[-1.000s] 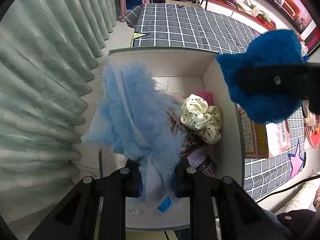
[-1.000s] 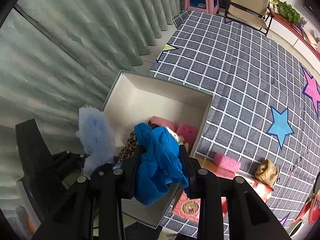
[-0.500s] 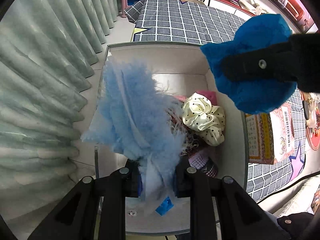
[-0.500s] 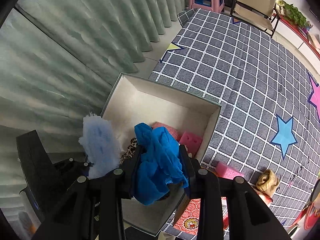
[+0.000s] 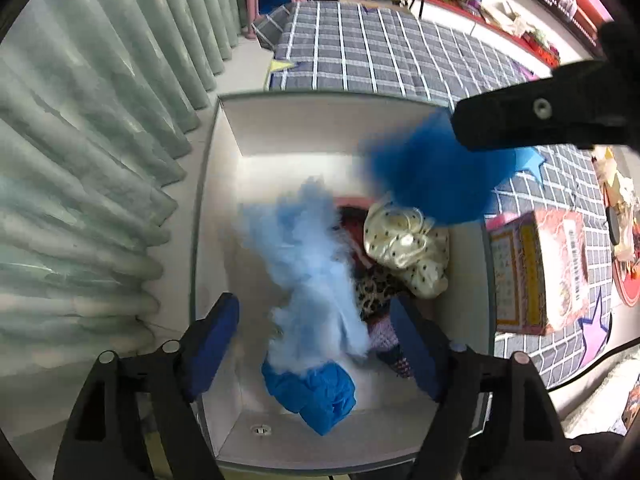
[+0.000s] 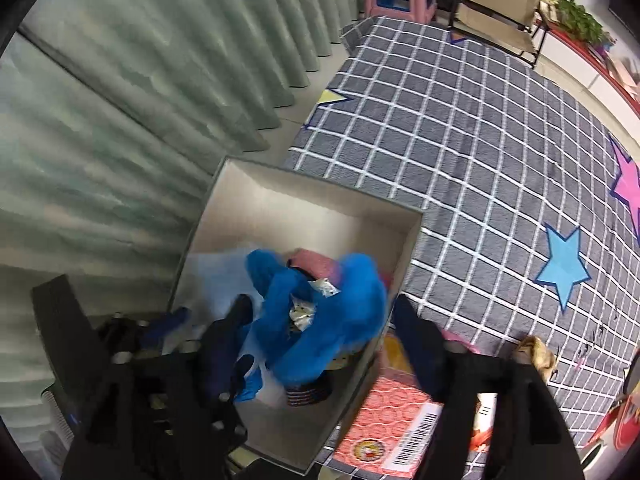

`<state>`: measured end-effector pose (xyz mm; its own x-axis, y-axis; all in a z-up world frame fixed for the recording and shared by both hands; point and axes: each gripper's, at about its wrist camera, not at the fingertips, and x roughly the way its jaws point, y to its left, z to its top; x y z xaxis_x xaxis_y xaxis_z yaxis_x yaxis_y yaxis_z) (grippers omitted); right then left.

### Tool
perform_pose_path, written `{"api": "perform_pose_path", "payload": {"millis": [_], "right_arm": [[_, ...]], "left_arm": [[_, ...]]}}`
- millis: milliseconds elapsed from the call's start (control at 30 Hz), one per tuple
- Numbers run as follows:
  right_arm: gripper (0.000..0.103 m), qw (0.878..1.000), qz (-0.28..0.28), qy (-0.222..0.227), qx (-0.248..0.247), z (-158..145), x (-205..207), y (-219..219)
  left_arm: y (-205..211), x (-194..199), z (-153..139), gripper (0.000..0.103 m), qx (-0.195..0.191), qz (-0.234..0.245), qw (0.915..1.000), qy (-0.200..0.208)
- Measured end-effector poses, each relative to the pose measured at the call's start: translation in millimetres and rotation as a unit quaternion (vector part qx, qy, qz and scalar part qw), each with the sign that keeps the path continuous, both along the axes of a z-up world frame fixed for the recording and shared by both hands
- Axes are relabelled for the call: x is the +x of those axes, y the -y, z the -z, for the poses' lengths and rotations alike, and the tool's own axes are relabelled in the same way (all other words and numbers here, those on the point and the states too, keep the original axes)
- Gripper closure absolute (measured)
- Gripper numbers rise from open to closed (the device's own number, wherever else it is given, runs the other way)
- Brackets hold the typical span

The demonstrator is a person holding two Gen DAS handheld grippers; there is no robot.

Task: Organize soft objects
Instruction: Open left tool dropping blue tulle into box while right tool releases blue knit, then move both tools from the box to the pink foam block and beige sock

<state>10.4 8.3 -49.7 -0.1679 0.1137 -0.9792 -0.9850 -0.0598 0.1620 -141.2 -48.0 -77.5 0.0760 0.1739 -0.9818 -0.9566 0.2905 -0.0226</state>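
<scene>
Two hand-held grippers are over the open white box (image 5: 224,208), and I see both pointing steeply down into it. My left hand-held gripper (image 5: 320,350) has just been opening; its jaws now stand wide, and the light blue fluffy cloth (image 5: 308,264) sits between them without either blue pad pressing on it. The cloth is blurred and lies inside the box, its lower end over a crumpled bright blue piece (image 5: 316,392) near the near wall. Beside it in the box I see a cream scrunchie with dark dots (image 5: 408,252) and a leopard-print fabric (image 5: 376,292) just below that, touching the light blue fluff.

My right hand-held gripper (image 6: 320,344) has also just been opening. Its jaws are spread, and the deep blue plush cloth (image 6: 332,316) is between them, blurred, over the right side of the box; I cannot tell whether it still touches a finger. In the left wrist view the same deep blue cloth shows as a blur under the right gripper's black finger, above the scrunchie. A pink item (image 6: 316,260) shows behind it inside the box.

The box stands on the floor at the edge of a grey checked rug with stars (image 6: 480,152), next to green curtains (image 6: 140,100). A red patterned carton with a barcode (image 6: 392,428) lies against the box's right wall.
</scene>
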Motion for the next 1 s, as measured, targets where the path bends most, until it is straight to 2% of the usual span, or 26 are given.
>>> {"api": "perform_pose_path", "payload": {"millis": [67,100,333,467,600,733,867,1000], "right_arm": [[0.018,1.0,0.011,-0.011,0.005,-4.1,7.3,0.5],[0.018,1.0,0.018,-0.015,0.008,-7.3,12.6,0.7],[0.018,0.997,0.071,-0.019,0.024,-26.8,65.1,0.8],[0.018,0.993,0.118,-0.006,0.01,-21.0,110.3,3.7],[0.018,0.985,0.165,-0.021,-0.038,6.4,151.1,10.8],[0.018,0.978,0.187,-0.044,-0.084,35.9,174.4,19.8],[0.018,0.972,0.184,-0.068,-0.129,69.9,181.2,22.5],[0.018,0.964,0.173,-0.1,-0.175,104.8,171.5,18.9]], "left_arm": [[-0.5,-0.3,-4.1,0.009,0.01,-0.005,0.9999,0.012],[-0.9,-0.2,-5.7,0.0,0.013,-0.007,0.9998,0.017],[-11.8,12.8,-13.7,0.0,0.009,-0.014,0.9952,0.097],[-16.5,23.0,-23.3,0.0,0.005,-0.021,0.9936,0.111],[-18.2,31.9,-30.0,0.0,0.0,-0.019,0.9932,0.115],[-16.3,39.8,-31.4,0.0,-0.011,-0.016,0.994,0.107],[-15.6,51.9,-33.3,0.0,-0.016,-0.008,0.9959,0.089],[-15.8,62.4,-36.6,0.0,-0.018,-0.004,0.9968,0.077]]}}
